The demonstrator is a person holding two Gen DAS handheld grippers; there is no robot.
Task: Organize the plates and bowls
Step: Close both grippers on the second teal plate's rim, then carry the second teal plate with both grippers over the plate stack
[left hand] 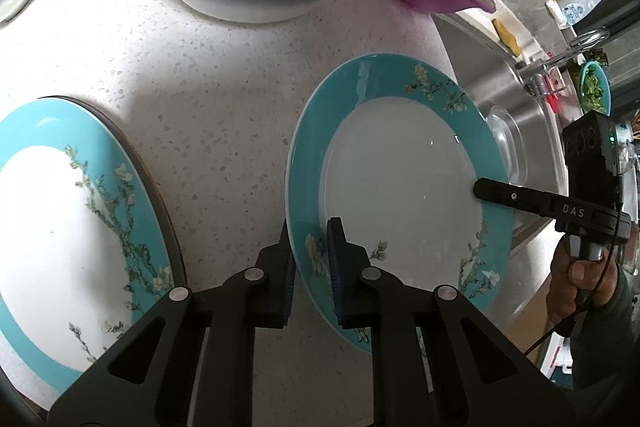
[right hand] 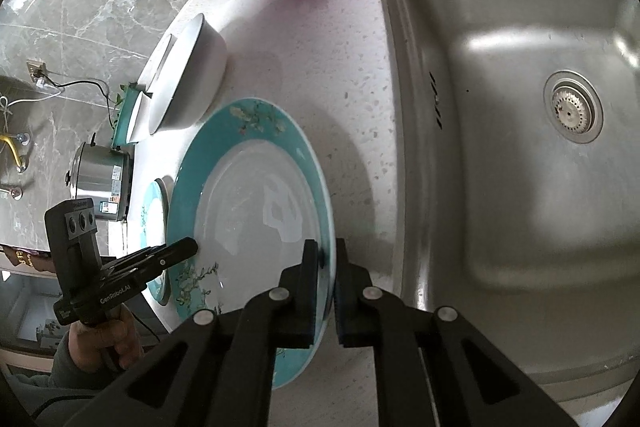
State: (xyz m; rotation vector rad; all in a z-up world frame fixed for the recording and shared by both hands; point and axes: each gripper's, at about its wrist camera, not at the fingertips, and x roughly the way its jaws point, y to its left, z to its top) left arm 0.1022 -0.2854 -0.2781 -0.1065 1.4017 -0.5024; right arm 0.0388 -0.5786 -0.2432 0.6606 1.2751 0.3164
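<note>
While both grippers clamp its opposite rims, the teal-rimmed plate (left hand: 400, 187) sits on the speckled counter (left hand: 208, 67) beside the sink (right hand: 520, 107): left gripper (left hand: 312, 267) near-left rim, right gripper (right hand: 326, 267) sink-side rim.

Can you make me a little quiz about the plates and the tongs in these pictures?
1. True or false: both tongs pinch the same teal plate.
2. What stands right next to that plate, past its far edge? A) a toaster B) the steel sink C) a fridge
3. Fill in: the second teal plate lies flat on the ______.

Key
1. True. The left tongs and the right tongs each clamp its rim, on opposite sides.
2. B.
3. Counter.
</note>
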